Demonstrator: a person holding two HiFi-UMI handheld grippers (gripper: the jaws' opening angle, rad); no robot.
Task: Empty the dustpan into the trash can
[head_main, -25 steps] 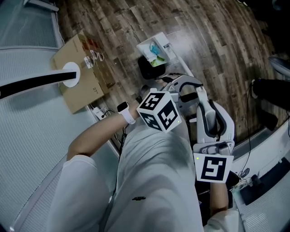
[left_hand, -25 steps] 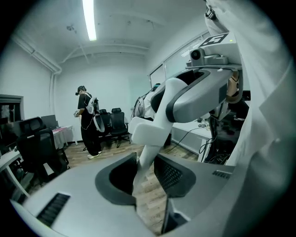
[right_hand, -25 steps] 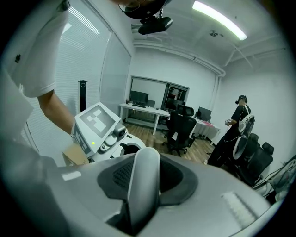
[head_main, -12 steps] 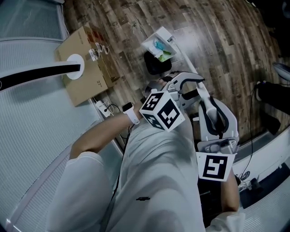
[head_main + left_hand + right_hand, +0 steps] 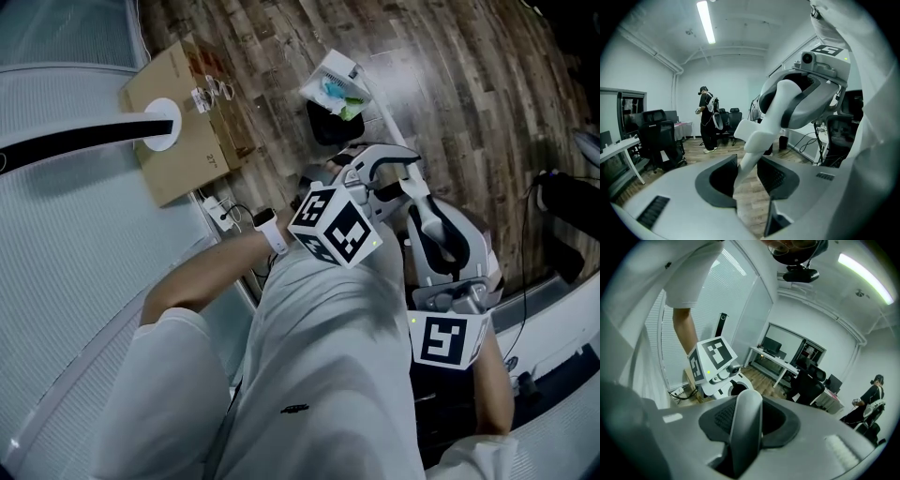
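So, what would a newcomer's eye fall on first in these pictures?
Most likely the two black-and-white marker cubes in the head view: the left cube at the centre, the right cube lower right. Next, the white dustpan with green and blue scraps, on the wooden floor at the top. The left hand-held gripper has just been opening its jaws around a white handle; the right hand-held gripper is shut on a rounded grey bar.

The head camera looked steeply down past the person's torso onto the brown wood-plank floor (image 5: 469, 84), close above both grippers. The left gripper (image 5: 747, 176) camera faced out across the office at the right gripper (image 5: 747, 423), whose camera looked back. Both closely shared 1 long white plastic handle (image 5: 752, 136).
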